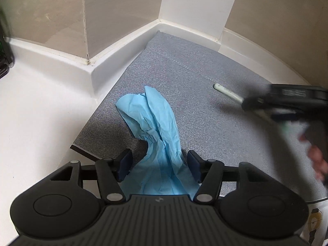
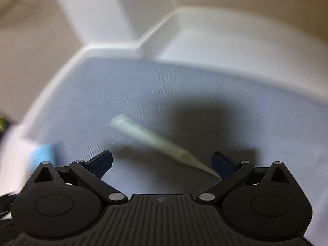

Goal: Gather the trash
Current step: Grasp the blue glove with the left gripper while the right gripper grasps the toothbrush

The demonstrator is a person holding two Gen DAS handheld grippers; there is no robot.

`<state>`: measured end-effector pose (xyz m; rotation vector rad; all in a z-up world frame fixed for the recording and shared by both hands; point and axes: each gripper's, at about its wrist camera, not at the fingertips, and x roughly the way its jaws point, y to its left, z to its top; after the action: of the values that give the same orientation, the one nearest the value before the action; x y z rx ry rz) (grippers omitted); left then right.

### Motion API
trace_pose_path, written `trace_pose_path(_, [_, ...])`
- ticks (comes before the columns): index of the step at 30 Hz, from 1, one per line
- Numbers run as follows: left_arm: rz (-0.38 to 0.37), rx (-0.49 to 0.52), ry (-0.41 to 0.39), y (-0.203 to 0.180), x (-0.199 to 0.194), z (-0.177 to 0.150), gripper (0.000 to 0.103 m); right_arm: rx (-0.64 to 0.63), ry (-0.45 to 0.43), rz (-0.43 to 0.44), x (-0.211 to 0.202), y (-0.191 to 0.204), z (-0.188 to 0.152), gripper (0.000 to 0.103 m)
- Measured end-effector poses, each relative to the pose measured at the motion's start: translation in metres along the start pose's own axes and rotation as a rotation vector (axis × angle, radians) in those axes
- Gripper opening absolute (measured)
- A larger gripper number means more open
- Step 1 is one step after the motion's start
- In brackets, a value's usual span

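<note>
A crumpled light-blue glove [image 1: 155, 123] lies on a grey woven mat [image 1: 205, 71], its cuff end running between the fingers of my left gripper [image 1: 159, 162]. The jaws stand open, and both pads are clear of the glove. To the right lies a pale green stick-like piece of trash [image 1: 225, 91]. The right gripper [image 1: 252, 106], blurred, is over its near end. In the right wrist view the same stick [image 2: 151, 137] lies slanted between the wide-open fingers of my right gripper [image 2: 162, 164], its thin end close to the right pad. A corner of the glove [image 2: 44, 153] shows at the left.
White skirting [image 1: 127, 41] and beige walls close in the mat at the back and left, with a white pillar [image 1: 194, 10] in the corner. A white floor [image 1: 41, 112] lies to the left. A person's hand [image 1: 317, 160] holds the right gripper. A printed item [image 1: 315, 223] sits bottom right.
</note>
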<state>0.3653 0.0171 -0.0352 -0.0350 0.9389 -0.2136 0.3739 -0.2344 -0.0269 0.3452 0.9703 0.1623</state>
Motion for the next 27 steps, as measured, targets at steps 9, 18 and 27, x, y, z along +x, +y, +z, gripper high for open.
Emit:
trace_pose_path(9, [0.037, 0.043, -0.002, -0.009, 0.002, -0.002, 0.073, -0.142, -0.087, -0.073, -0.005, 0.002, -0.033, 0.103])
trace_pose_path(18, [0.099, 0.076, -0.026, -0.014, 0.002, -0.004, 0.033, -0.369, -0.320, -0.179, -0.006, 0.032, -0.086, 0.018])
trace_pose_path(27, [0.105, 0.064, -0.121, -0.005, -0.043, -0.013, 0.027, -0.340, -0.390, -0.189, -0.033, 0.034, -0.094, 0.013])
